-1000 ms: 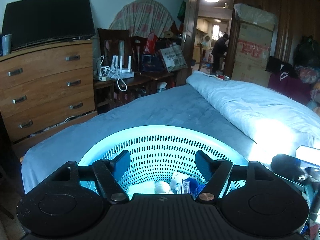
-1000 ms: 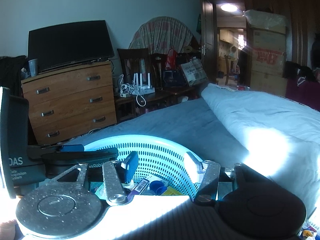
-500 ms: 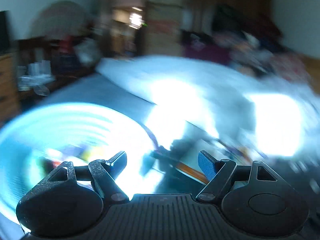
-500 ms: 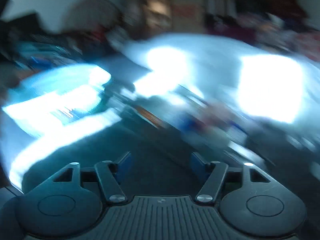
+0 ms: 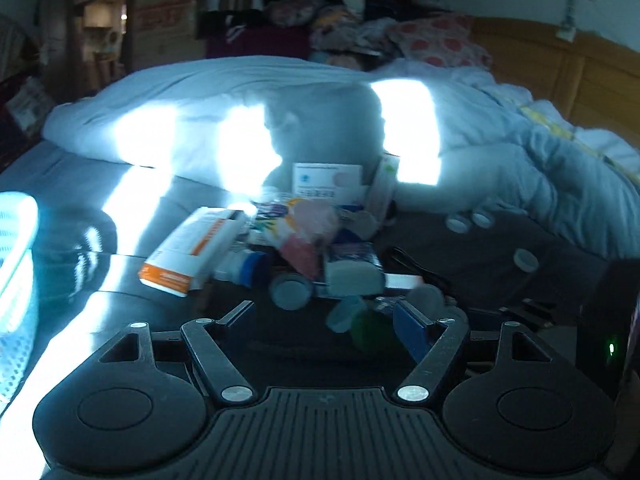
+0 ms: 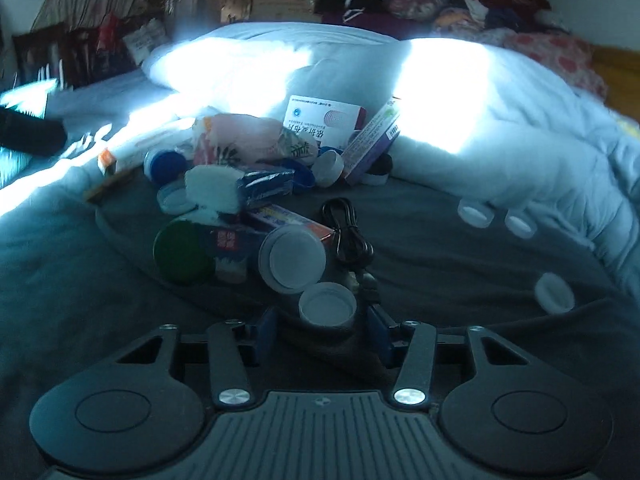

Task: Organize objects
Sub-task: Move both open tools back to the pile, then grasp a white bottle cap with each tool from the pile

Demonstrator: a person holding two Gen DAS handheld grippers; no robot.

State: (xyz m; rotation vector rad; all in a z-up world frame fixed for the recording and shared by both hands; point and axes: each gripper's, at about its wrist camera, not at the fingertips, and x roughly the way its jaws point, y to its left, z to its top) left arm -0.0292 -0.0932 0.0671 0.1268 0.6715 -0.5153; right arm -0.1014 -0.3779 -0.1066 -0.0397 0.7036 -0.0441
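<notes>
A heap of small items lies on the dark bedspread: an orange-and-white box (image 5: 192,250), a white medicine box (image 6: 322,122), a flowered packet (image 6: 248,136), a green-capped jar (image 6: 182,252), white caps and a black cable (image 6: 348,232). My left gripper (image 5: 326,316) is open and empty, just short of the heap, with a pale cap (image 5: 342,314) between its fingers' line of sight. My right gripper (image 6: 324,328) is open, its fingers on either side of a small white cap (image 6: 326,306); I cannot tell if they touch it. The pale blue basket (image 5: 14,248) sits at the far left.
A rumpled white duvet (image 6: 460,92) lies behind the heap. Loose white caps (image 6: 476,214) sit on the bedspread to the right. A wooden headboard (image 5: 560,76) and piled clothes stand at the back right. A dark device with a green light (image 5: 610,344) is at the right edge.
Both grippers have swung right, away from the basket, and now face the heap of items on the bed. Both have stayed open and empty.
</notes>
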